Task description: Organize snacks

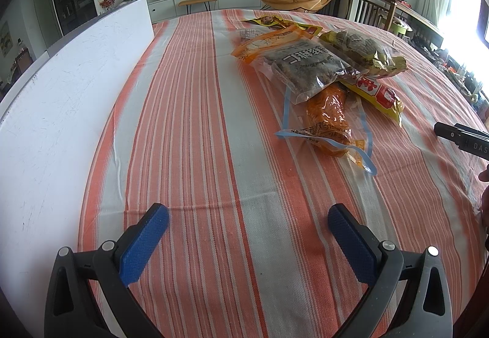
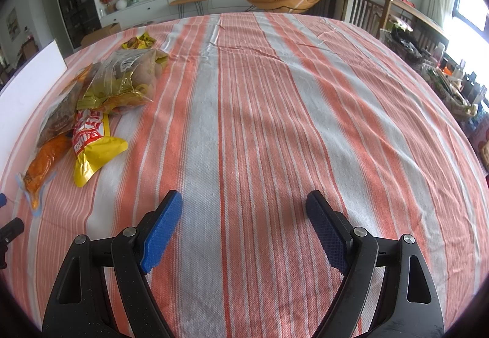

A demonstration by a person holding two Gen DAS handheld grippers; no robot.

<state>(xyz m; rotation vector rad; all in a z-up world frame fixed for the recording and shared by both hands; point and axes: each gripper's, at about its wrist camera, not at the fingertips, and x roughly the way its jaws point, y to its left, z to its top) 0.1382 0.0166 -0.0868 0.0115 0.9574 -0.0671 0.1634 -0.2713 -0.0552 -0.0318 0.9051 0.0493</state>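
Looking through the left wrist view, we hold our left gripper (image 1: 248, 217) with its blue-padded jaws spread apart and empty, low in the frame over the orange-and-grey striped tablecloth (image 1: 195, 130). A loose heap of snack bags lies right of centre: a clear pouch of dark seeds (image 1: 305, 70) overlaps an orange packet in a blue-edged clear bag (image 1: 330, 121) and a yellow-and-red bag (image 1: 379, 93). A white board (image 1: 61, 99) fills the left side.

In the right wrist view, our right gripper (image 2: 244, 206) is likewise parted and empty at the bottom, with the heap well apart at left, the yellow-and-red bag (image 2: 91, 142) nearest.

We judge sorting has not begun; next we need to reach for one outer bag and close on its edge.
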